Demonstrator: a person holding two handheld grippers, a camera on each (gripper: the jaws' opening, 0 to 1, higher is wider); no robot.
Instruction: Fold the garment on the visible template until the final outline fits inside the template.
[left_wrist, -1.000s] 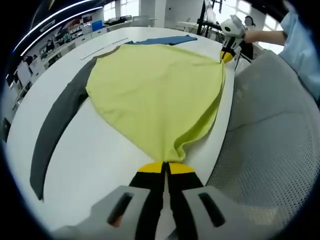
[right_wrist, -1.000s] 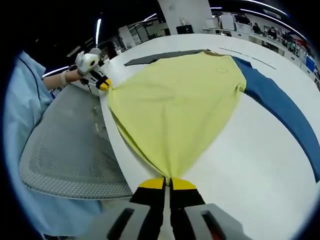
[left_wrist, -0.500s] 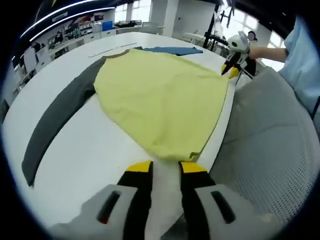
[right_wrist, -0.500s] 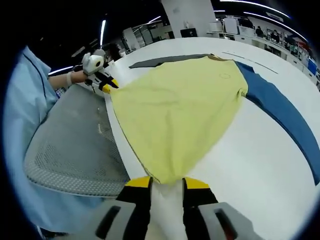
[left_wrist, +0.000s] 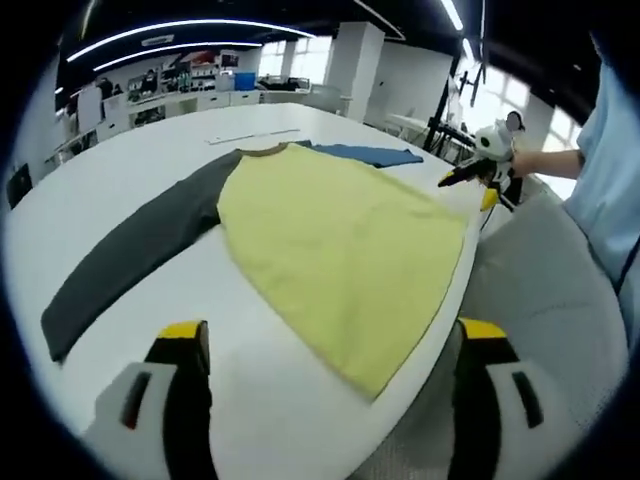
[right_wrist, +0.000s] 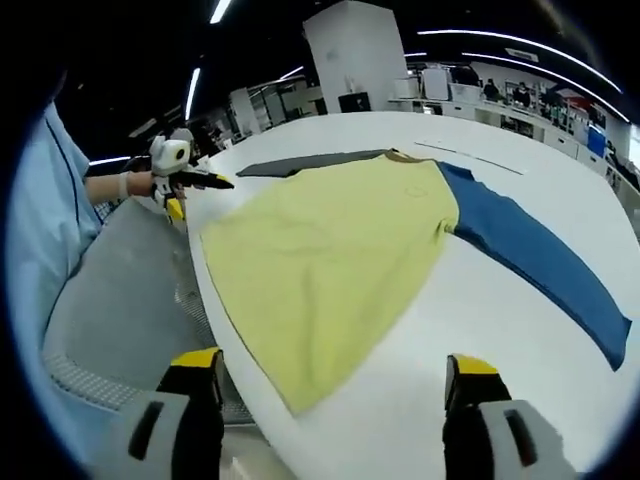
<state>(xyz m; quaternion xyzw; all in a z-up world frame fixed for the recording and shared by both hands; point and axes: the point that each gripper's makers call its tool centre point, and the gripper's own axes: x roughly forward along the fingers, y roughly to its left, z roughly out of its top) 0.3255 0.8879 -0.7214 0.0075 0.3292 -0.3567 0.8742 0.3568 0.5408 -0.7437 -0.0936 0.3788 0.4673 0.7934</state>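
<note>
A long-sleeved garment lies flat on the white table (left_wrist: 150, 160), its yellow body (left_wrist: 340, 240) (right_wrist: 320, 250) reaching the near edge. One sleeve is grey (left_wrist: 130, 250) (right_wrist: 300, 162), the other blue (left_wrist: 365, 153) (right_wrist: 530, 255). My left gripper (left_wrist: 330, 345) hangs wide open above the hem corner, nothing between its fingers. It also appears in the right gripper view, as the left gripper (right_wrist: 180, 170) in a hand. My right gripper (right_wrist: 330, 368) is wide open over the other hem corner, and comes into the left gripper view as the right gripper (left_wrist: 485, 175). A thin pale line (left_wrist: 250, 135) (right_wrist: 470, 155) runs on the table beyond the collar.
A grey mesh chair (left_wrist: 540, 300) (right_wrist: 110, 300) stands against the table's near edge between the two grippers. The person's light blue sleeve (left_wrist: 615, 150) (right_wrist: 50, 220) is beside it. Desks and shelves stand far behind the table.
Both grippers have opened and let go of the hem corners, then drawn back and up. The yellow hem, bunched before, now lies spread flat on the table.
</note>
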